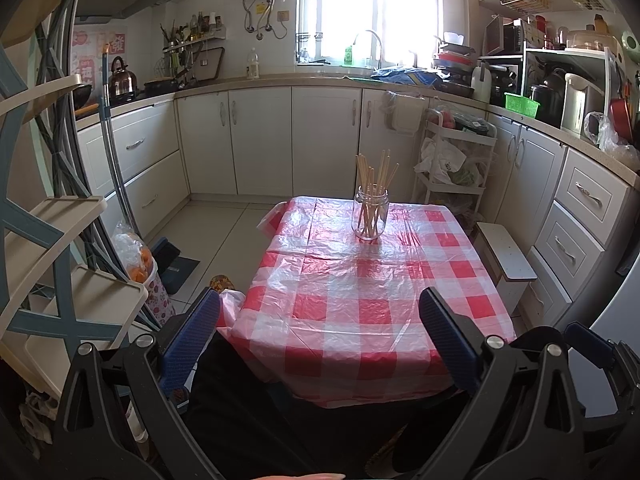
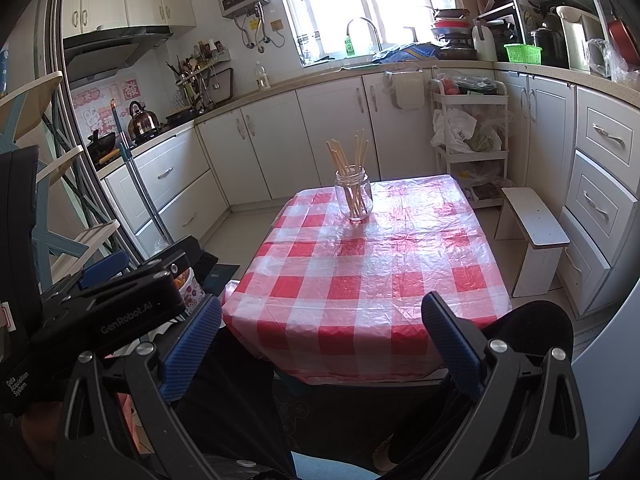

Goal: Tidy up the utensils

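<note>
Your left gripper and right gripper both hold their blue fingers spread wide and empty, well short of the glass jar of chopsticks standing on the far part of the table.

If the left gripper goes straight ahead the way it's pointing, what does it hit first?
Probably the red-and-white checked plastic tablecloth; the open left gripper looks angled down toward it. The clear glass jar of wooden chopsticks stands farther back.

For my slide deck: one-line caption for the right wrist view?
Open right gripper held back from the checkered table, where a glass jar holds upright chopsticks.
</note>
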Demonstrator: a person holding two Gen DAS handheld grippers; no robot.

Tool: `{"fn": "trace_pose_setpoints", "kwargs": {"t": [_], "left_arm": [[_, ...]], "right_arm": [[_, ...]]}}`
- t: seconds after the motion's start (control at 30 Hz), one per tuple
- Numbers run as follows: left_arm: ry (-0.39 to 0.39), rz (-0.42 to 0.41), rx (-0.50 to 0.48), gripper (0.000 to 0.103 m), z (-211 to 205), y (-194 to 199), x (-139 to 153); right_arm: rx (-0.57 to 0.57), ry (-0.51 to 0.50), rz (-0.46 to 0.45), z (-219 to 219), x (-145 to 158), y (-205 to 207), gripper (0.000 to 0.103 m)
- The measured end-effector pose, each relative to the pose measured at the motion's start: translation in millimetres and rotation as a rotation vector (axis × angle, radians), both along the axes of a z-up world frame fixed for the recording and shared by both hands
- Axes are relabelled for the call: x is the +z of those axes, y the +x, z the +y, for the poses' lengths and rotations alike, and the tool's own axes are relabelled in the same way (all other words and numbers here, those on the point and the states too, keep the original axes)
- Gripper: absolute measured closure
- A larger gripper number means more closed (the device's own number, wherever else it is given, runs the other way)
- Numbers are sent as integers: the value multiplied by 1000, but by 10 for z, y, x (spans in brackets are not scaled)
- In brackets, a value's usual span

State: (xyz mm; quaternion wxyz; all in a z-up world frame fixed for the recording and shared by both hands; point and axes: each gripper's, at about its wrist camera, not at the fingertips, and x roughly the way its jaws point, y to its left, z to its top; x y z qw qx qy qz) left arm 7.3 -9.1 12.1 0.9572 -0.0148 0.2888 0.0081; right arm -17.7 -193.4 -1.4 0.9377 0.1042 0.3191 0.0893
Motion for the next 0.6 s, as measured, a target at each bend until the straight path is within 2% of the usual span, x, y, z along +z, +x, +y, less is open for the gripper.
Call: {"fn": "trace_pose_setpoints", "kwargs": {"t": [0.6], "left_arm": [[1, -1, 1, 7, -21, -8, -9]], "right_arm": [[0, 0, -1, 0, -7, -3, 7]]}}
